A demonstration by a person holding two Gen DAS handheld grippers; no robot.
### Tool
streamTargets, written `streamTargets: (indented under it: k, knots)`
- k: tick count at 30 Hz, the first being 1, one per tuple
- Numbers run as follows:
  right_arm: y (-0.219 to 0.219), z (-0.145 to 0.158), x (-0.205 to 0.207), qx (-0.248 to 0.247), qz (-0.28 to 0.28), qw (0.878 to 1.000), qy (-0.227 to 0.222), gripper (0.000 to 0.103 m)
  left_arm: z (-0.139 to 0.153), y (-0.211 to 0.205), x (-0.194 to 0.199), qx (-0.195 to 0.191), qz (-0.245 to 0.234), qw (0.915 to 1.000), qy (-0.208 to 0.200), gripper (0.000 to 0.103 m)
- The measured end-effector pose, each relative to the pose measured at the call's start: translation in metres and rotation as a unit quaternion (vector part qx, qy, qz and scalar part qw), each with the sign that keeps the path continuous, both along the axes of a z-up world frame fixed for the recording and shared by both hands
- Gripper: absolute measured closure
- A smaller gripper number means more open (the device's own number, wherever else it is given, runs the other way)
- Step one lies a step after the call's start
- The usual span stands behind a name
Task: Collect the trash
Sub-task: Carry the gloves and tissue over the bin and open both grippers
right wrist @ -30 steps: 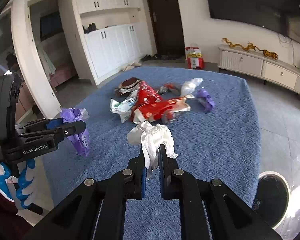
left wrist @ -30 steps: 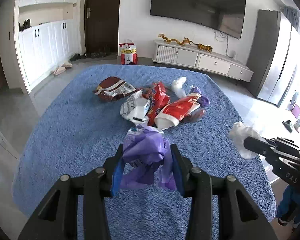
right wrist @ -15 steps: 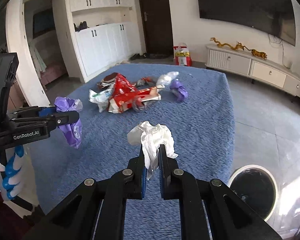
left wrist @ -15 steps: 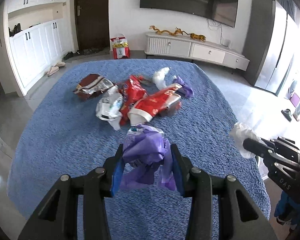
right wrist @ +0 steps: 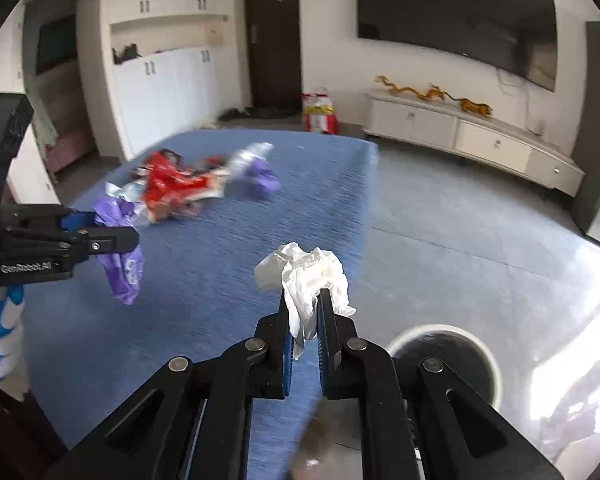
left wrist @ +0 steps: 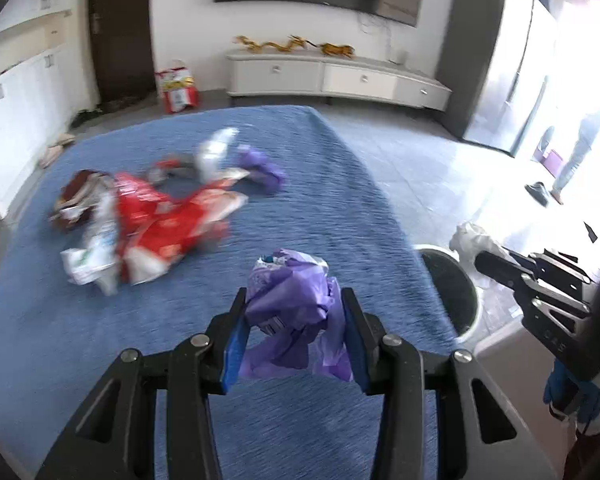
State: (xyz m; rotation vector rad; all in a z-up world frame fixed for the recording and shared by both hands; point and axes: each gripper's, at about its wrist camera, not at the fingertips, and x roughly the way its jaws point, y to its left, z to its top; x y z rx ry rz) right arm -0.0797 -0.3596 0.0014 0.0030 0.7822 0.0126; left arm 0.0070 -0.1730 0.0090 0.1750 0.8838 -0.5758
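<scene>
The left gripper (left wrist: 292, 312) is clamped on a crumpled purple wrapper (left wrist: 296, 304), which bulges between its blue pads and hangs above the blue tablecloth (left wrist: 340, 200) near the table's right edge. The right gripper (right wrist: 304, 312) is pinched almost shut on a wad of white tissue (right wrist: 304, 276) and holds it out past that same edge, over the grey floor. Just beyond the edge, on the floor, stands a round white bin (right wrist: 444, 356) with a dark inside. Farther back on the cloth, towards the far left corner, lies a pile of red and white snack wrappers (left wrist: 160, 228), with another purple scrap (left wrist: 264, 168) beside it.
</scene>
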Motion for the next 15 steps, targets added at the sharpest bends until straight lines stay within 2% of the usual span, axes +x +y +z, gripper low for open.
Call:
streamTargets:
  k: [6, 15]
  knots:
    - [-0.049, -0.02, 0.005, -0.034, -0.019, 0.998, 0.045, 0.093, -0.011, -0.068, 0.002, -0.001, -0.06, 0.9977, 0.031, 0.062]
    - [-0.129, -0.064, -0.002, -0.024, -0.08, 0.991, 0.107, 0.093, -0.04, -0.184, -0.001, 0.013, -0.138, 0.9871, 0.08, 0.062]
